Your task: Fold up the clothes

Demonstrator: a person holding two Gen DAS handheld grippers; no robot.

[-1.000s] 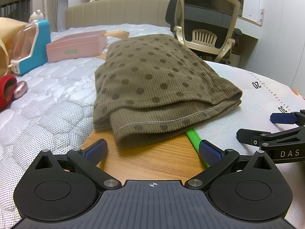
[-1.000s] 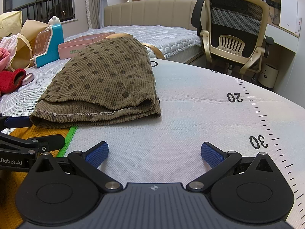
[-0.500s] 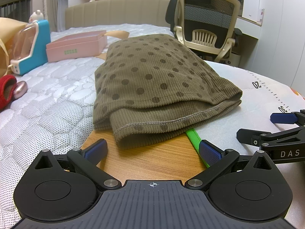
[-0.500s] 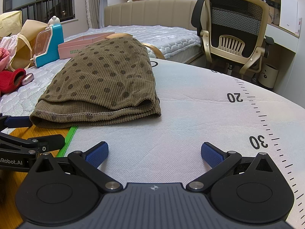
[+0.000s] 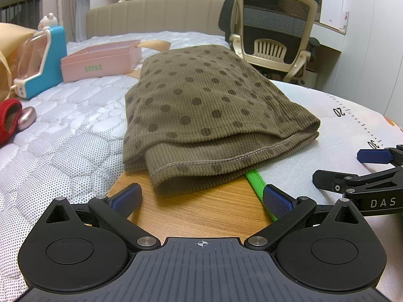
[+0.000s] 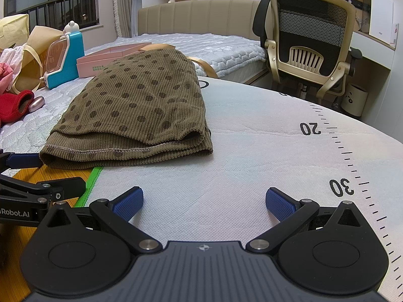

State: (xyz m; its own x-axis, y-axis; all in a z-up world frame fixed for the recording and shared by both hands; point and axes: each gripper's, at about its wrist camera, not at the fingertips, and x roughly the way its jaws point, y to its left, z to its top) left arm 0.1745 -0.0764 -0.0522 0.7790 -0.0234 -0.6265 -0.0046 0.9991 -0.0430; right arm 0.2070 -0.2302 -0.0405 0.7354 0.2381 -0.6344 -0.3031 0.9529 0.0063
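Left wrist view: we are seeing our left gripper (image 5: pixel 201 197) hovering over a bare wooden board (image 5: pixel 201 209), its blue-padded fingers spread wide and gripping nothing.
Right wrist view: we are seeing our right gripper (image 6: pixel 204 202) hanging above a white quilted mat printed with black ruler marks (image 6: pixel 252 163), fingers likewise spread wide and holding nothing.
Garment: an olive-brown ribbed cloth with dark polka dots (image 5: pixel 201 105) is lying folded in layers just ahead of both grippers, touched by neither; its stitched hem (image 5: pixel 226 161) is facing us.
Garment position: its near left corner is overlapping the wooden board, the rest is resting across the ruler mat and a white quilted mattress (image 5: pixel 63 130).
Green strip: a bright green band (image 5: pixel 254 181) is showing from under the hem, along the mat's edge.
Beyond: a flat pink box (image 5: pixel 100 60), a blue-and-white toy (image 5: pixel 40 63) and a red fabric item (image 5: pixel 10 120) are sitting well left of the garment.
Background: a beige mesh office chair (image 6: pixel 309 42) is standing past the mat.
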